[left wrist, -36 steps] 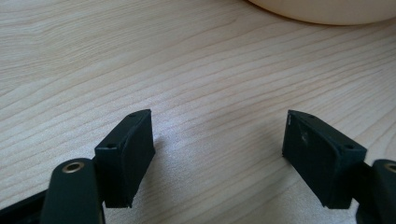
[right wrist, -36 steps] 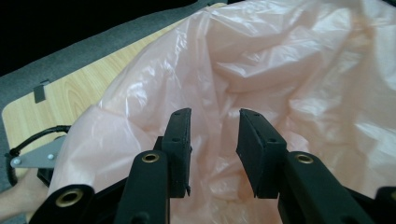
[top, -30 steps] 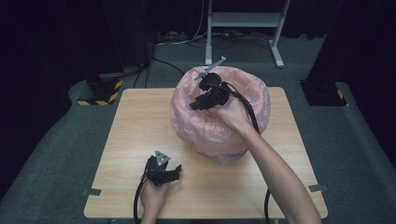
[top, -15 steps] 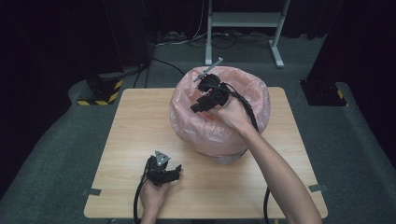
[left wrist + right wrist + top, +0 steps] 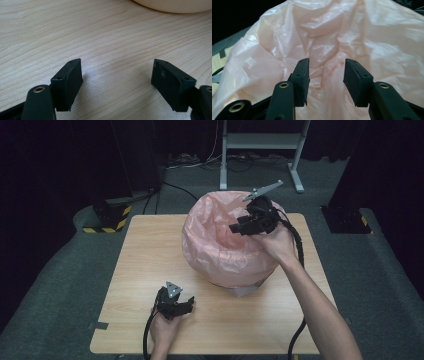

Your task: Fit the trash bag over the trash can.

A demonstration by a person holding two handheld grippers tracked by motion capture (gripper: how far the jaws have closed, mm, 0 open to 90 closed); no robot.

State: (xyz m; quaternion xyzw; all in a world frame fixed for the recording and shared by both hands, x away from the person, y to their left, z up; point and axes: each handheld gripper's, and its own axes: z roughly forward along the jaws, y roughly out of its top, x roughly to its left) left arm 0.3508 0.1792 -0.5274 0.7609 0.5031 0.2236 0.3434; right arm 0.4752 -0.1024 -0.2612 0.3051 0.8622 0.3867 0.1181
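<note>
While the right gripper (image 5: 235, 227) hangs over the mouth of the pink bag (image 5: 220, 255), its jaws stand part-way apart and have just been opening, with nothing pinched between them; in the right gripper view crumpled pink film lies beyond and below the pads. Bag: thin pink plastic liner, drawn over a round bin at the far middle of the wooden table (image 5: 135, 270), rim folded outward. Left gripper (image 5: 186, 304): resting low at the near edge of the table, well apart from the bag, jaws wide apart, bare wood between them.
</note>
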